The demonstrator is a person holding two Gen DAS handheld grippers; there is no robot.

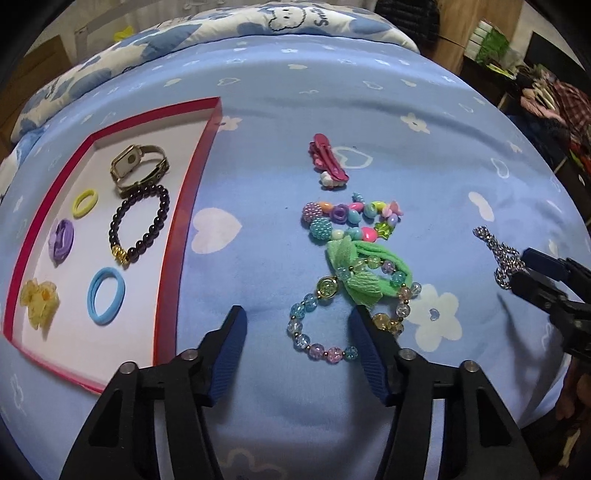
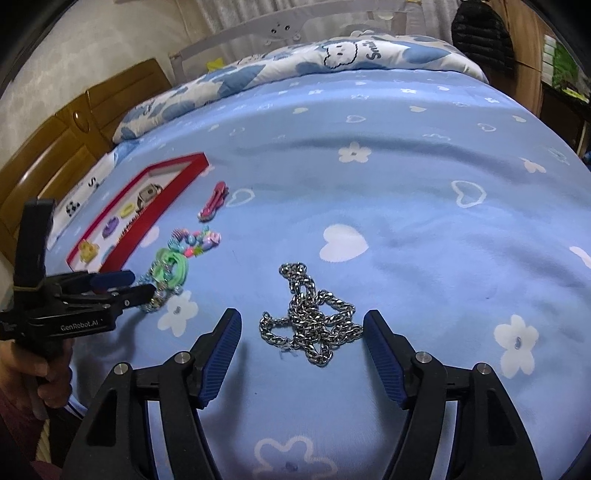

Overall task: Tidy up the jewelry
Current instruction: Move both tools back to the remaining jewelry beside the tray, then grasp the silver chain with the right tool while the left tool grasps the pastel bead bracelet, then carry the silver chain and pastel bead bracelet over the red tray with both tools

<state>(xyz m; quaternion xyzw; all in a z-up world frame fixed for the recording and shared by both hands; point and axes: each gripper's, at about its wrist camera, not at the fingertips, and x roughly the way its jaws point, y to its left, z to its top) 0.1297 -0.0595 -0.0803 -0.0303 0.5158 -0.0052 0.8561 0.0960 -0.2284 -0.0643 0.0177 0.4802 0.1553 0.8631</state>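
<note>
The left gripper (image 1: 297, 325) hangs over the bed sheet (image 1: 332, 92) with its ribbed blue pads (image 1: 231, 350) partly apart and nothing pinched; a bracelet of clear, faceted pastel beads (image 1: 317, 332) lies as a loop on the cloth between them, its near arc running just beside the right-hand pad, though contact cannot be told. A crinkled green fabric hair tie (image 1: 364, 269) with a bow lies across the far part of that loop, and just beyond it sits a string of chunky, glossy plastic beads (image 1: 351, 219) in mixed colours, then a smooth pink hair clip (image 1: 328, 162). The right gripper (image 2: 303, 332) stands wide and empty, its grooved blue pads on either side of a heaped silver curb chain (image 2: 312, 317) of shiny metal links, without touching it. Toward the sheet's left edge lies a shallow red-walled tray (image 1: 192, 192) with a white floor. In it are a rectangular-faced watch (image 1: 138, 166) on a metal band, a bracelet of round dark beads (image 1: 142, 225) with a few gold ones, a small yellow elastic ring (image 1: 85, 202), a purple flower-shaped piece (image 1: 62, 240), a translucent yellow claw clip (image 1: 38, 302) and a light blue elastic band (image 1: 106, 295). The sheet is soft pale blue cotton printed with white hearts and flowers; a padded cloud-print quilt (image 1: 288, 18) lies along its far edge.
</note>
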